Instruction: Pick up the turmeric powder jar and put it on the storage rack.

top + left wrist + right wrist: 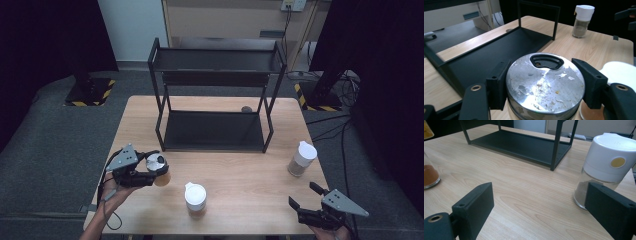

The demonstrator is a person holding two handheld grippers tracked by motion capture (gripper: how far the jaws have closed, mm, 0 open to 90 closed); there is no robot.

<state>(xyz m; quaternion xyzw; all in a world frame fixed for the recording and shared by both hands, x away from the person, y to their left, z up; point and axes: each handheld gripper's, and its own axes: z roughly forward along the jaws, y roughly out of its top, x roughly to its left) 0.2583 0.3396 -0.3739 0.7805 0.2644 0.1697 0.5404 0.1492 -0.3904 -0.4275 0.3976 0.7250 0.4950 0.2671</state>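
Observation:
My left gripper (153, 175) is shut on a metal-lidded jar (158, 163) with amber contents, near the table's front left. In the left gripper view the scratched silver lid (545, 85) sits tight between both jaws, in front of the black two-tier rack (486, 55). I cannot tell if the jar rests on the table or hangs above it. My right gripper (302, 194) stands open at the front right, nothing between its jaws. In the right gripper view (539, 205), a white-capped jar (607, 165) stands just beyond the right jaw.
The rack (215, 100) stands at the table's middle back, both shelves bare. A second white-capped jar (195, 197) holding brown powder stands front centre. The other white-capped jar (302, 159) is right of the rack. The wooden table (240, 165) ends close behind both grippers.

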